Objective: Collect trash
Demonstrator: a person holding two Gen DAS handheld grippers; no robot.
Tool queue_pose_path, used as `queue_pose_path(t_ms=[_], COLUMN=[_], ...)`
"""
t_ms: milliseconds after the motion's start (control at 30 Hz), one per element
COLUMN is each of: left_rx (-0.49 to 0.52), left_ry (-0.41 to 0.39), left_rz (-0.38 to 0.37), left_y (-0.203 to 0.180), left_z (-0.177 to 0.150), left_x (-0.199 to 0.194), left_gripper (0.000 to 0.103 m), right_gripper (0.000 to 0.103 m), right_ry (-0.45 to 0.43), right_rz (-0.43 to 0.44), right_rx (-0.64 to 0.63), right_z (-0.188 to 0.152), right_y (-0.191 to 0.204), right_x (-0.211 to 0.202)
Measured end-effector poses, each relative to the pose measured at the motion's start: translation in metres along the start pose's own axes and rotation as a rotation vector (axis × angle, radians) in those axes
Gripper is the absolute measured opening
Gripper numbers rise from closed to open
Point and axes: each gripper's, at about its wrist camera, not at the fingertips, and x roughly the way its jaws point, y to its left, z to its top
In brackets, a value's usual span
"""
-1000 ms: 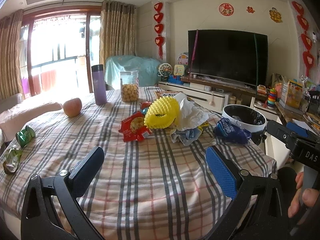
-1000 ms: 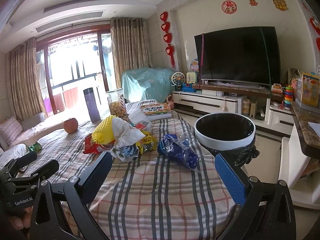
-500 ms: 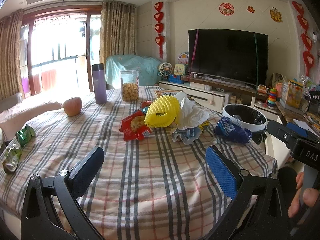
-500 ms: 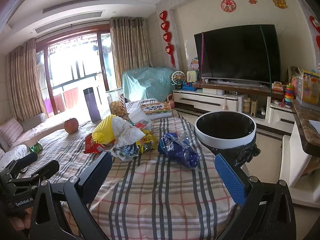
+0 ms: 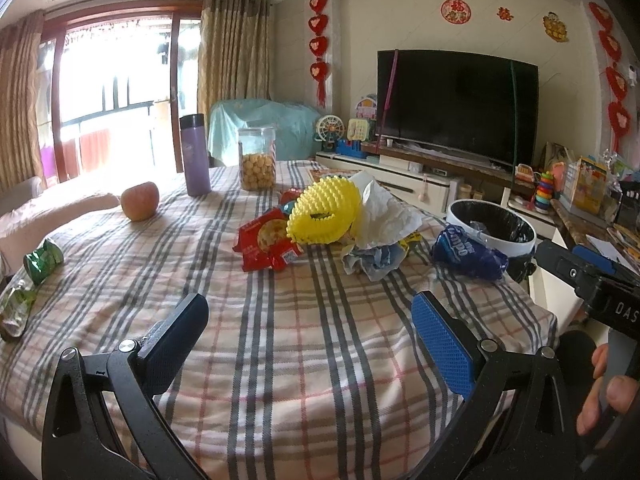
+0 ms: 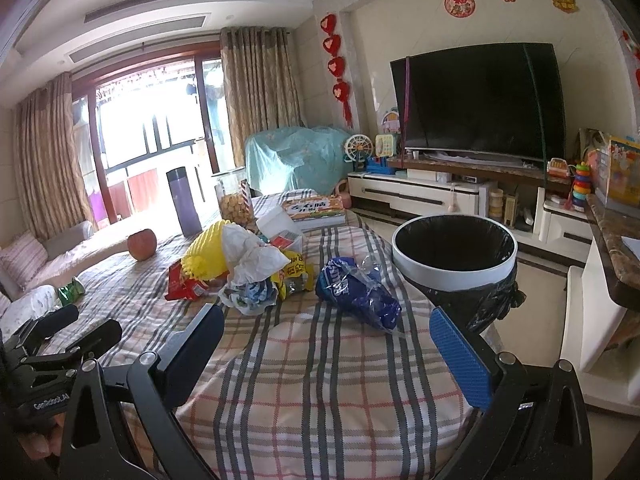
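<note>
Round white bin, black liner inside, stands just off the plaid-clothed table's far right edge. Trash lies mid-table: knobbly yellow foam net, crumpled white paper, glossy red wrapper, crinkled blue bag. Left gripper and right gripper hover with jaws apart, holding nothing.

Each black-framed handheld left gripper and right gripper has silver screws, one dark pad, one textured blue pad; bare-skinned fingers show.
</note>
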Motion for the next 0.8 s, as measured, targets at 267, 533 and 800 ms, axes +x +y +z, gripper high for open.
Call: queue_pose_path(t_ms=[267,533,800], left_rx=[-0.004,0.005,0.026], left_ry=[0.044,0.081,0.105], left_rz=[-0.009,-0.038,-0.068], left_y=[0.000,-0.008,-0.023], left_z=[-0.002,0.001,0.007], left_x=[0.016,0.035,0.055], left_gripper=[0.103,0.103,0.103], right_gripper=[0.103,0.103,0.103], right_ry=[0.031,0.059,0.107], right_rz=[0.007,0.010,0.029], right_rx=[0.022,0.050,0.078], right_z=[0.001,0.005,0.008], right_y=[-0.010,-0.027,-0.045], right_x=[0.009,0.022,0.042])
